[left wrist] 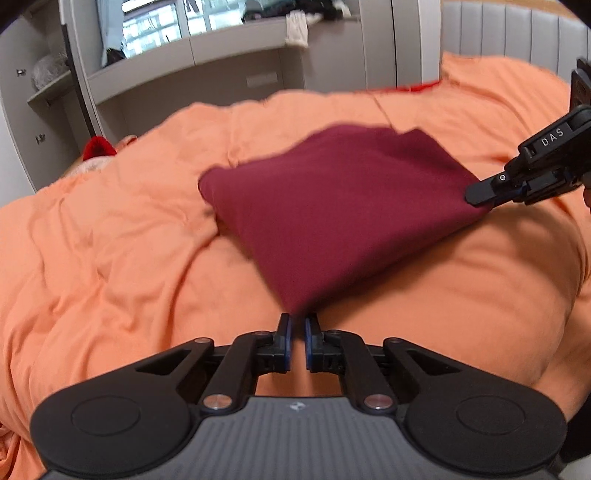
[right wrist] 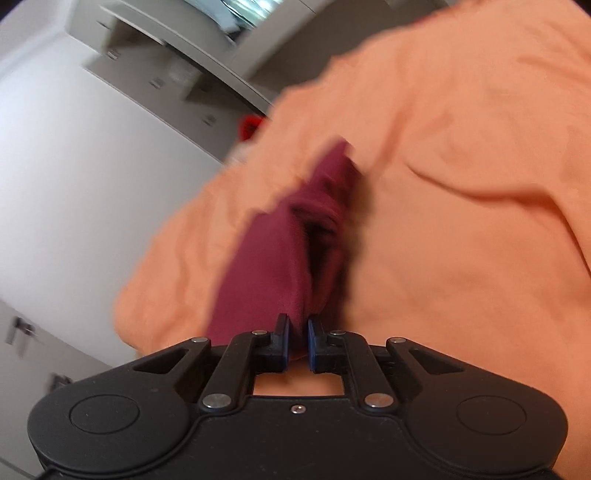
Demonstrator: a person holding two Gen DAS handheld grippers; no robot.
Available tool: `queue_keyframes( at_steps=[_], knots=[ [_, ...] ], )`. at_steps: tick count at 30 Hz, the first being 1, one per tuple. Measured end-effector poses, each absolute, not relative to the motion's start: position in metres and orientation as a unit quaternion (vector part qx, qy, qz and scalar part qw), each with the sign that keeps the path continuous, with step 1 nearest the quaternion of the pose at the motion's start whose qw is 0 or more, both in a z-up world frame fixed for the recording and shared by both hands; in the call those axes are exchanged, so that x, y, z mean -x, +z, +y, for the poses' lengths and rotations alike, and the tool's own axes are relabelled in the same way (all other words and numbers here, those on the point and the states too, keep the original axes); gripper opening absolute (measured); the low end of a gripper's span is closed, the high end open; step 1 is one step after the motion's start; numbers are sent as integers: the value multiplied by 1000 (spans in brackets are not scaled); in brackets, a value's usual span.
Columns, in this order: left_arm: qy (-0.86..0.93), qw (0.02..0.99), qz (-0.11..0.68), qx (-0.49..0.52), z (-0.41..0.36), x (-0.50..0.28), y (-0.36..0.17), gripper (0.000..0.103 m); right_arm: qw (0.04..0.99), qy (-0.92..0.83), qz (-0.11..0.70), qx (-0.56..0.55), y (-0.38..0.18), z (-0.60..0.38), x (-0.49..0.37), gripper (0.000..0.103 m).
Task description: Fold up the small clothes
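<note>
A dark red garment [left wrist: 332, 206] hangs stretched above the orange duvet [left wrist: 110, 258], folded into a rough square. My left gripper [left wrist: 298, 321] is shut on its near corner. My right gripper [left wrist: 480, 197] comes in from the right and is shut on the far right corner. In the right wrist view the garment [right wrist: 266, 266] runs away from my right gripper [right wrist: 298, 325], whose jaws are closed on its edge. The view is blurred and tilted.
The orange duvet [right wrist: 461, 184] covers the whole bed. A red object [left wrist: 98, 147] lies at the bed's far left edge. Grey cabinets and shelves [left wrist: 184, 66] stand behind the bed, and a padded headboard [left wrist: 517, 33] is at the far right.
</note>
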State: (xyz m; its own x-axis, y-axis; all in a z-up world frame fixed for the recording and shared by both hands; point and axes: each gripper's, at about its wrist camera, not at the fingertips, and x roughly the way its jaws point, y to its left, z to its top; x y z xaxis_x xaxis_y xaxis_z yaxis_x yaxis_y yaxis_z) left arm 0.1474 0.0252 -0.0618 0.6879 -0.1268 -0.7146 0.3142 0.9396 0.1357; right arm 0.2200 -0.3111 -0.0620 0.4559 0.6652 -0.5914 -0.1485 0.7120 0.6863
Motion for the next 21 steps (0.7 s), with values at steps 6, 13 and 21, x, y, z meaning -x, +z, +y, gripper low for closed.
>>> queue_keyframes(
  at_steps=[6,13,21],
  knots=[
    [-118,917,367,-106,34,-133,-53,33,799,244,480,-268,-72,-305,-218,21],
    [-109,960,257,-32,51,-96,11,103,820,246,428,-289,-31,-339,-210,39],
    [-165,937,300,64,34,-192,6,102,839,292,352,-295,11,-309,-302,89]
  ],
)
